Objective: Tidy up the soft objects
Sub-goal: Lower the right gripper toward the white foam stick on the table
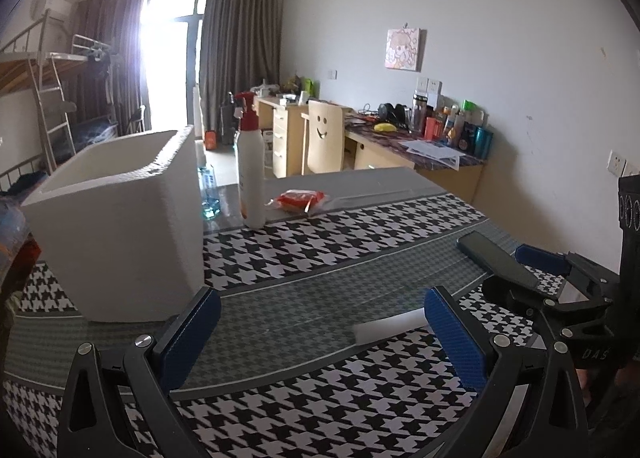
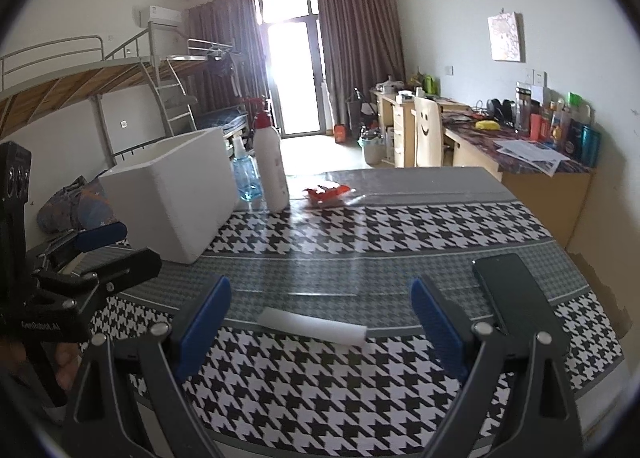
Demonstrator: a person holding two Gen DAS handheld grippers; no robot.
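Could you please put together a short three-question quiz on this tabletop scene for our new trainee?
1. True or false: the white foam roll is clamped in the right gripper.
2. Which thing lies nearest the right gripper's right finger? A) the dark phone B) the red packet C) the blue spray bottle
3. Fill in: the white pump bottle stands beside the open white foam ____.

Key
1. False: both grippers, the left gripper too, are open, and the roll lies free on the houndstooth tablecloth.
2. A
3. box
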